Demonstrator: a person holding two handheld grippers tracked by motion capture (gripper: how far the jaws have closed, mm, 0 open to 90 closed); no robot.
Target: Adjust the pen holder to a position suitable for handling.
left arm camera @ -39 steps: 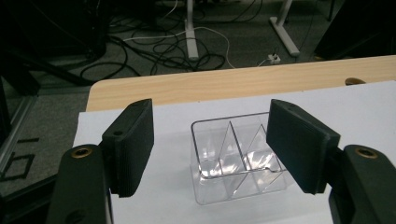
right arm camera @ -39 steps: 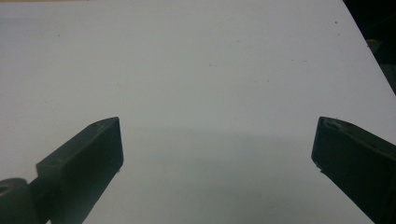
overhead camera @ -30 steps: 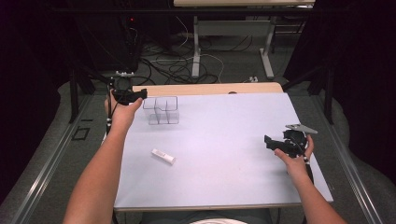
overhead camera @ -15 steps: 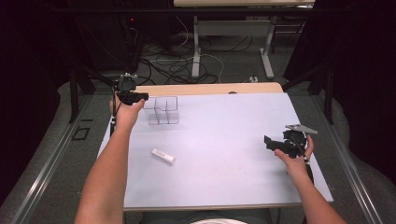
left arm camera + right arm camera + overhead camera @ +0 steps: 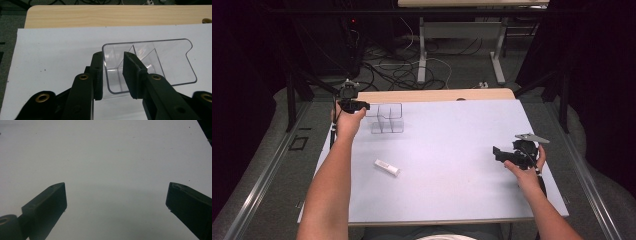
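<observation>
A clear plastic container [image 5: 387, 119] with inner dividers stands at the back left of the white table sheet [image 5: 452, 150]. My left gripper [image 5: 358, 105] is at its left end. In the left gripper view, the left gripper [image 5: 113, 56] straddles the end wall of the container [image 5: 160, 62], one jaw outside and one inside. The jaws have just been closing, and a gap still shows between the inner pad and the wall. A small white bar [image 5: 387, 167] lies on the sheet nearer me. My right gripper [image 5: 499, 153] rests at the right, and the right gripper [image 5: 116, 195] is wide open with nothing between its jaws.
A wooden strip of the table [image 5: 437, 95] runs behind the sheet. Beyond it are the floor, cables and table legs [image 5: 422, 50]. The sheet's left edge lies close to my left hand.
My left gripper has come down a little onto the container's left end and its jaws stand narrower. The right hand and the white bar have stayed where they were.
</observation>
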